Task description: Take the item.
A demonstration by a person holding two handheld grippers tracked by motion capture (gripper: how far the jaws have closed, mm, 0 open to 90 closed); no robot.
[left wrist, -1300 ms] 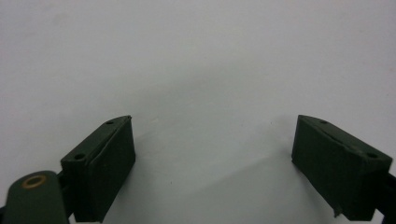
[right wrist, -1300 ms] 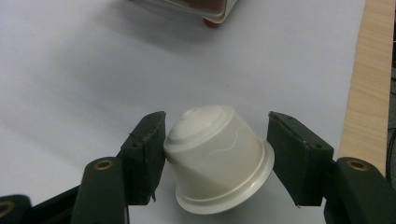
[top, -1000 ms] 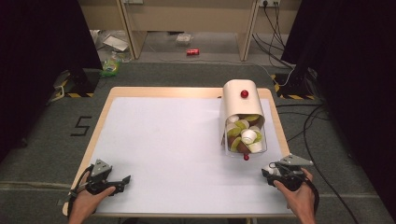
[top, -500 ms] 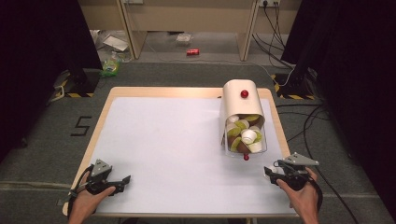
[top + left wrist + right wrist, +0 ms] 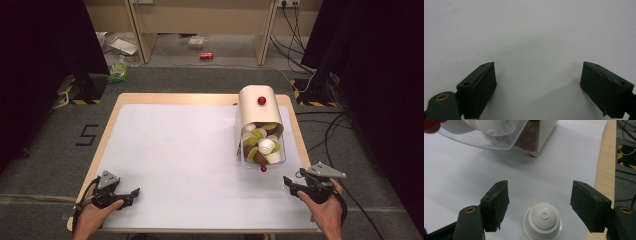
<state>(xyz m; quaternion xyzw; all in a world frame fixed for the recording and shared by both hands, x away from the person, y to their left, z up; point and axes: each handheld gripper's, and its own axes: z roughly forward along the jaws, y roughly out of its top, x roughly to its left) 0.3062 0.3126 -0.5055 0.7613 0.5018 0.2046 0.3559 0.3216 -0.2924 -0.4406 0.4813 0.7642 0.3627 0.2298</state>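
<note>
The right gripper (image 5: 539,202), whose jaws have just been opening, stands spread around a white capsule (image 5: 542,220) set dome-up on the table (image 5: 461,175) below the open dispenser (image 5: 260,131), probably just put down, while the left gripper (image 5: 537,80) waits spread and empty.

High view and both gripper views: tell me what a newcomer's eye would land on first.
First, the cream dispenser with a red knob near the table's far right edge, its clear drawer pulled open and heaped with green, white and brown coffee capsules. Next, in the right gripper view, a single white capsule sitting dome-up on the white sheet between the open jaws of the right gripper, which have just been opening.
</note>
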